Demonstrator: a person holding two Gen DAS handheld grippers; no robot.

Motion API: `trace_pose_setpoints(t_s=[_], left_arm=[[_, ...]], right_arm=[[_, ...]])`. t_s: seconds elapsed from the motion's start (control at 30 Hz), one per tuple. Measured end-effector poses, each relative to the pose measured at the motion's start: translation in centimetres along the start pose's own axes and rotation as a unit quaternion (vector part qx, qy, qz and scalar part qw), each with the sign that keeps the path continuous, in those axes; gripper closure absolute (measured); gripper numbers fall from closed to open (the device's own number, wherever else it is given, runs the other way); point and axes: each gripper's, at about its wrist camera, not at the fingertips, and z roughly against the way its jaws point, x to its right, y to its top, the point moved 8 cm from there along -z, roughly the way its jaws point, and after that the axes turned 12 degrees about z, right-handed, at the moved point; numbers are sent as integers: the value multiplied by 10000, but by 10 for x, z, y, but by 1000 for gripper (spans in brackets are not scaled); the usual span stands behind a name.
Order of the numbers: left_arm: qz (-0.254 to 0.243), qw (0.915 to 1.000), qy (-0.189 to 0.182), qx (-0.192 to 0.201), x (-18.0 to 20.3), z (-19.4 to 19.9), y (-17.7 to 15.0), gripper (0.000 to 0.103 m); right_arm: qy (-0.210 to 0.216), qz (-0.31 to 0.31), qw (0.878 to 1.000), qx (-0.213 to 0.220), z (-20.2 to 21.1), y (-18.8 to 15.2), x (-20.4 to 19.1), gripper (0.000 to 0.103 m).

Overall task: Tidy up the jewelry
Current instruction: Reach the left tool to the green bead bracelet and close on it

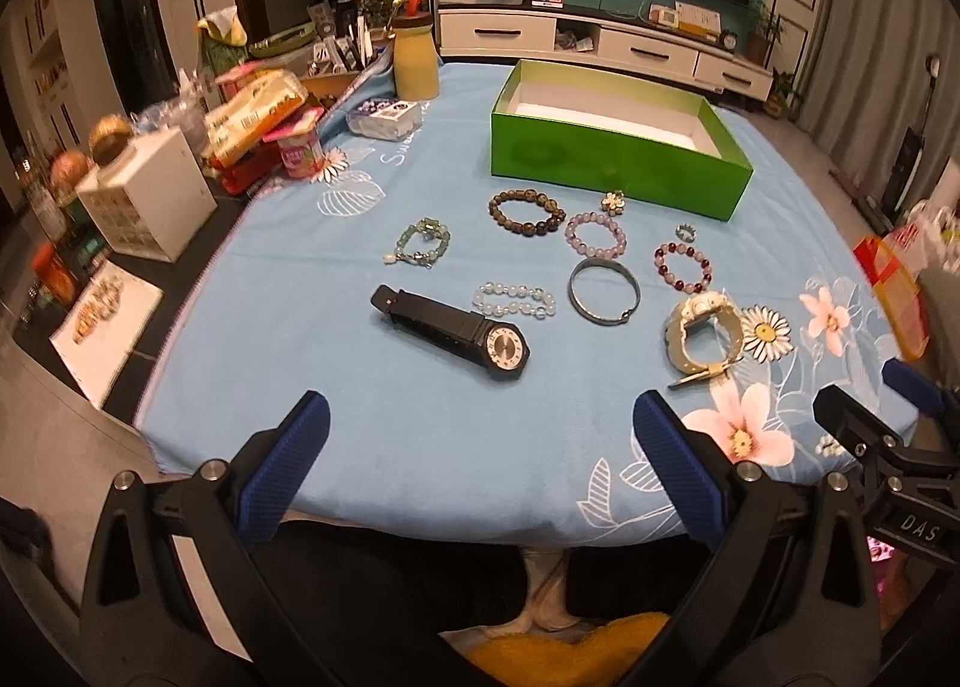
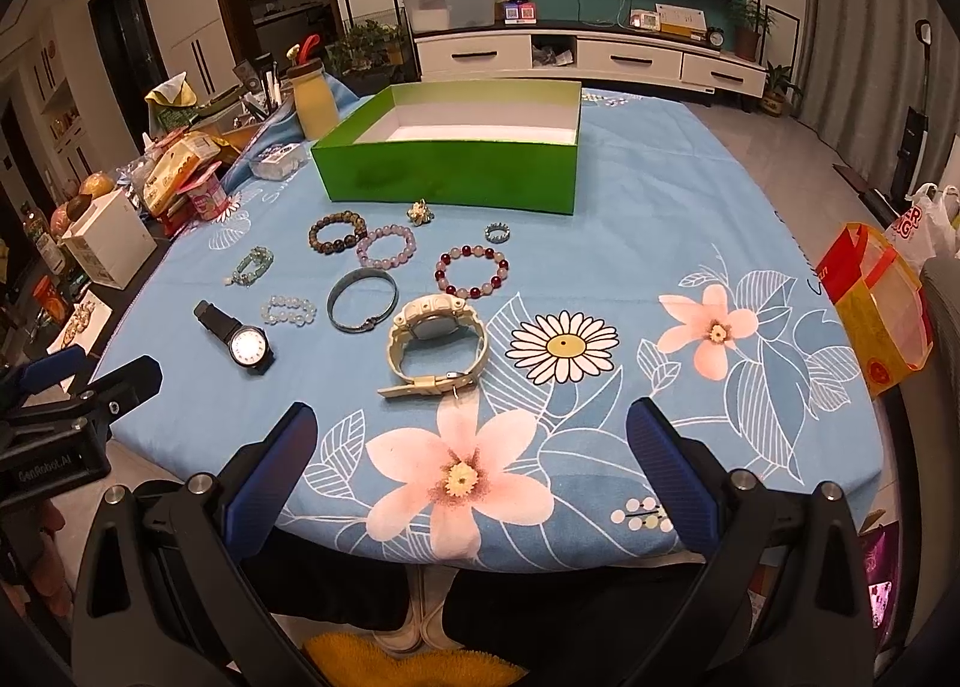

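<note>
Hovering at the near edge of the blue floral tablecloth, the left gripper and the right gripper both have their jaws spread wide and hold nothing; the blue ribbed pads touch no item. The jewelry lies on the cloth between the grippers and the open green cardboard box, whose white interior shows no contents. The black-strapped wristwatch with a round white dial lies nearest the left gripper. The cream plastic wristwatch with a buckled strap lies nearest the right gripper, just beside the thin dark metal bangle. The red-and-pale beaded bracelet, lilac beaded bracelet and brown beaded bracelet lie closer to the box.
</note>
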Motion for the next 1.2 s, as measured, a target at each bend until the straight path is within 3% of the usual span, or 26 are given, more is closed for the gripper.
trace_pose_setpoints(t_s=[0.17,0.6,0.7,0.83,1.2], left_arm=[[319,9992,-205,-126,-20,-19,-1,2],[953,9914,-823,-348,-53,-63,-7,2],[971,9905,-944,-236,-54,-65,-2,2],[1010,9928,-641,-75,-63,-75,4,2],[1110,9913,-698,120,-69,-90,38,3]], right_arm=[[-123,-72,9999,94,-5,-7,15,1],[167,-34,9998,92,-44,-20,12,3],[153,-83,9998,104,-52,-20,16,9],[180,-248,9995,81,-63,-20,25,21],[428,-544,9976,79,-89,2,47,51]])
